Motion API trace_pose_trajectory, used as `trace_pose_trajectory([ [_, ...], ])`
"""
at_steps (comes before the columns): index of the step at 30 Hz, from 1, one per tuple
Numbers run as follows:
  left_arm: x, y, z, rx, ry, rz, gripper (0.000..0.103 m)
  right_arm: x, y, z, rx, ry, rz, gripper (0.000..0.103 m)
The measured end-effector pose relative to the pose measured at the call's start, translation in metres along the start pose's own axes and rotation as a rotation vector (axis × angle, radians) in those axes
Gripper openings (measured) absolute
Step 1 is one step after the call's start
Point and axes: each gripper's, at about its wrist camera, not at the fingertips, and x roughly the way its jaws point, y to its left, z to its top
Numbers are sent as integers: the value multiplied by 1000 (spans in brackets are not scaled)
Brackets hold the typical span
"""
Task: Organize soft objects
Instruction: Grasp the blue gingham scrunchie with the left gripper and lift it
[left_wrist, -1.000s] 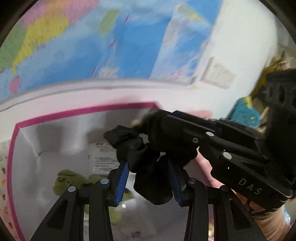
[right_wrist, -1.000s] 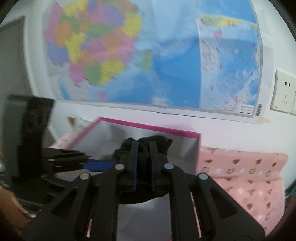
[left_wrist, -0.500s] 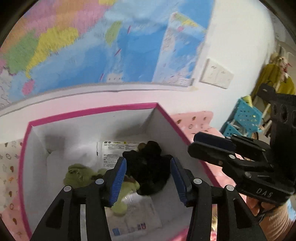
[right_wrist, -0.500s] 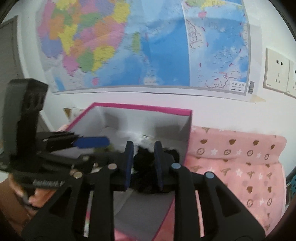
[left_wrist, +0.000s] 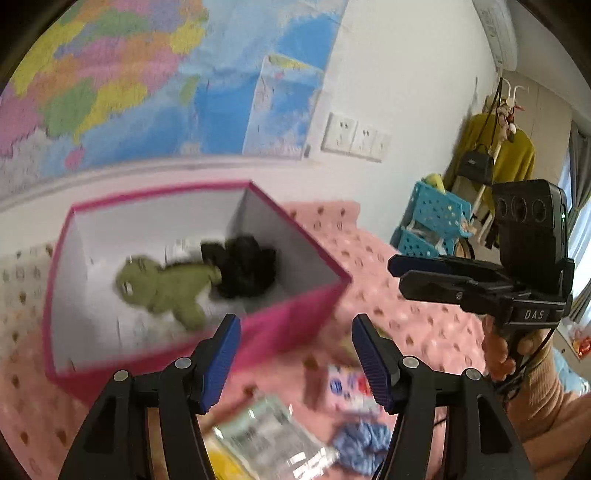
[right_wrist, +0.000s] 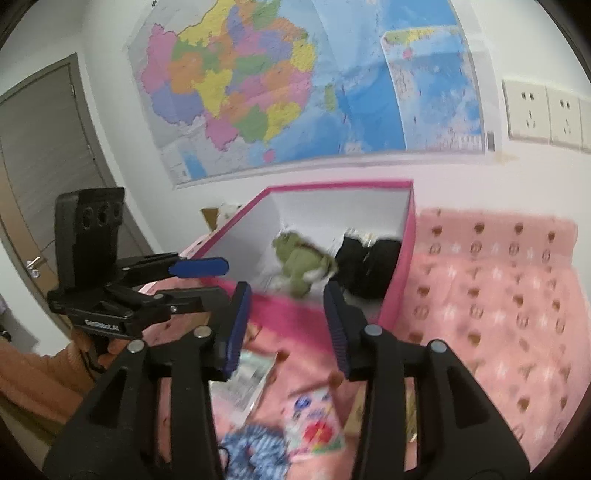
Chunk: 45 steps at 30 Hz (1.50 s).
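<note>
A pink box (left_wrist: 295, 317) (right_wrist: 404, 258) with white inner walls stands on a pink patterned blanket. Inside it lie a green plush frog (left_wrist: 166, 288) (right_wrist: 299, 264) and a black soft bundle (left_wrist: 245, 267) (right_wrist: 369, 266). My left gripper (left_wrist: 291, 358) hovers just in front of the box, its jaws opening with nothing between them. My right gripper (right_wrist: 288, 325) is also in front of the box, jaws opening and empty. Each gripper shows in the other's view: the right gripper (left_wrist: 443, 273) and the left gripper (right_wrist: 192, 277). A blue-and-white cloth (left_wrist: 362, 443) (right_wrist: 255, 454) lies on the blanket below the grippers.
Near the blue cloth lie a clear plastic packet (left_wrist: 269, 432) (right_wrist: 243, 380) and a colourful card (left_wrist: 347, 387) (right_wrist: 314, 424). A wall map (right_wrist: 295, 85) hangs behind the box. Blue crates (left_wrist: 432, 221) and a coat rack (left_wrist: 495, 147) stand far right; a door (right_wrist: 44, 166) is at the left.
Both grippers held the black bundle over the box, let it drop inside, and pulled back toward me while their jaws widened. The bundle now rests beside the frog.
</note>
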Motion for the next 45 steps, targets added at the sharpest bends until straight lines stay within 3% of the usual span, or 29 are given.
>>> trace_pose_trajectory([
  [11, 10, -22, -67, -32, 157, -79, 64, -3, 2, -76, 97, 163, -24, 44],
  [23, 27, -45, -103, -18, 268, -119, 63, 19, 11, -125, 108, 337, -45, 44],
  [30, 35, -47, -115, -27, 322, -138, 60, 33, 12, -136, 110, 370, -54, 44],
  [36, 40, -43, -119, -58, 338, -174, 51, 40, 18, -141, 85, 382, -63, 44],
  [38, 43, -40, -120, -83, 349, -194, 43, 39, 18, -141, 87, 376, -65, 35],
  [40, 45, -39, -121, -97, 353, -201, 37, 39, 20, -141, 72, 374, -73, 20],
  [45, 38, -41, -118, -93, 318, -236, 29, 28, 25, -136, 59, 325, -51, 17],
])
